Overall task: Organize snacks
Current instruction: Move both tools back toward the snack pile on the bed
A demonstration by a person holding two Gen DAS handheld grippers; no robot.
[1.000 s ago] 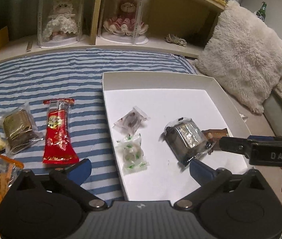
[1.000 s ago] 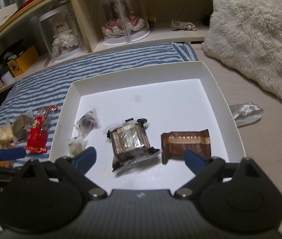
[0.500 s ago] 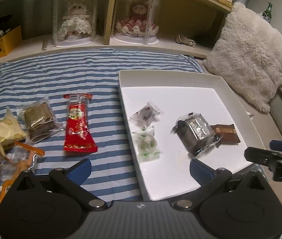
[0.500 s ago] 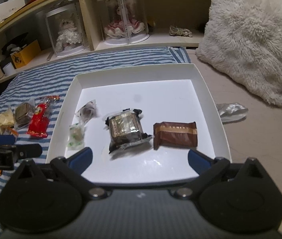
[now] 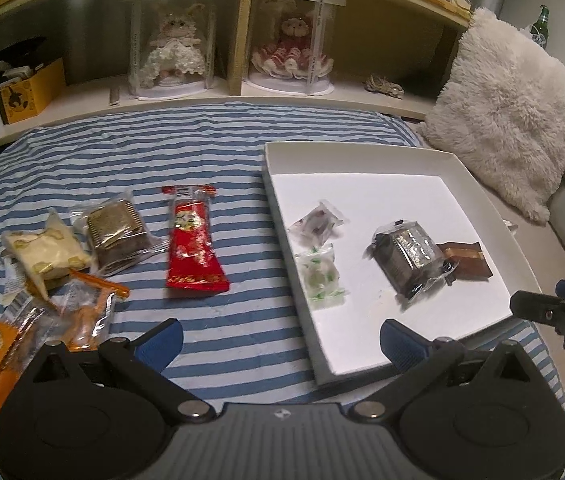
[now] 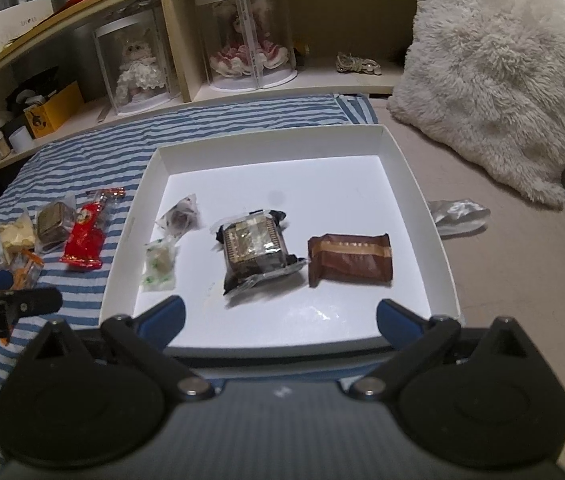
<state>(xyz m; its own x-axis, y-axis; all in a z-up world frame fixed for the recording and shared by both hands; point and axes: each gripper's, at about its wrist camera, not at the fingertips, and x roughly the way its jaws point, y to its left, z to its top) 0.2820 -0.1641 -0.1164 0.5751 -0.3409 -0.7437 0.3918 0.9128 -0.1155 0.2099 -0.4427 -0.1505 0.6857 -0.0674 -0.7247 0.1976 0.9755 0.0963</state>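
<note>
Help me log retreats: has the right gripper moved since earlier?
Yes. The right gripper backed off: its tips reached well inside the white tray, now they sit at its near rim.

Striped bed cover [image 5: 94, 160] w/ white tray [image 5: 362, 152], red packet [image 5: 192, 248], other wrapped snacks [image 5: 78, 248] directly on it.

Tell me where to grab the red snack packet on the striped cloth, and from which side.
Take the red foil snack packet across its narrower upper half, coming down from above with the left hand-held gripper. It lies flat, flaring wide at the near end, with bare cloth on both long sides.
</note>
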